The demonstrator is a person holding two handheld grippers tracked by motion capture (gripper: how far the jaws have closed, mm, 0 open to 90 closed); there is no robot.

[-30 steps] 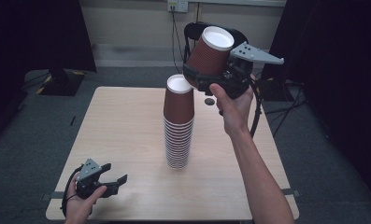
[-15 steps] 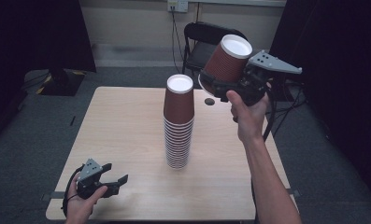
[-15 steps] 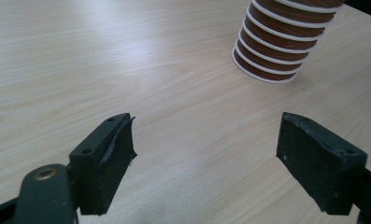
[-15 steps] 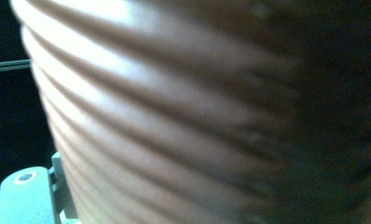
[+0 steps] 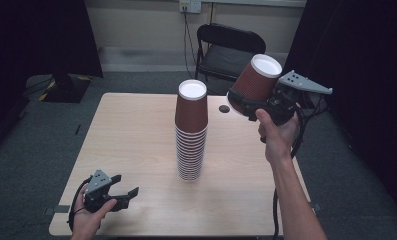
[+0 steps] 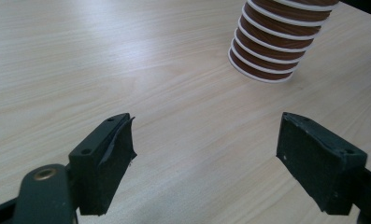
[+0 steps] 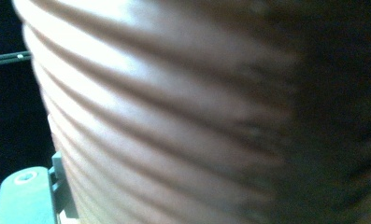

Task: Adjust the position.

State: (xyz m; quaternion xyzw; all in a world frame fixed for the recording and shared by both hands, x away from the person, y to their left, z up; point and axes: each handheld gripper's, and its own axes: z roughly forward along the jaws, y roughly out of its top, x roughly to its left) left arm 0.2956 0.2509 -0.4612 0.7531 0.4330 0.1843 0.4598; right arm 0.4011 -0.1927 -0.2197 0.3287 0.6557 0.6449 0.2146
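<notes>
A tall stack of brown ribbed paper cups (image 5: pixel 191 135) stands upside down mid-table; its lower rims (image 6: pixel 276 42) appear in the left gripper view. My right gripper (image 5: pixel 243 102) is in the air to the right of the stack's top, shut on a single brown cup (image 5: pixel 253 82) that is tilted with its white base up. That cup's ribbed wall (image 7: pixel 174 112) is blurred and close in the right gripper view, hiding the jaws. My left gripper (image 5: pixel 123 197) rests at the table's front left, open with nothing between its pads (image 6: pixel 110 158).
The wooden table (image 5: pixel 136 130) has a small dark round hole (image 5: pixel 224 108) near its far right. A black folding chair (image 5: pixel 228 50) stands behind the table. Dark curtains hang at both sides.
The right hand has carried the single cup to the right and down, away from the top of the stack. The left gripper has stayed where it was.
</notes>
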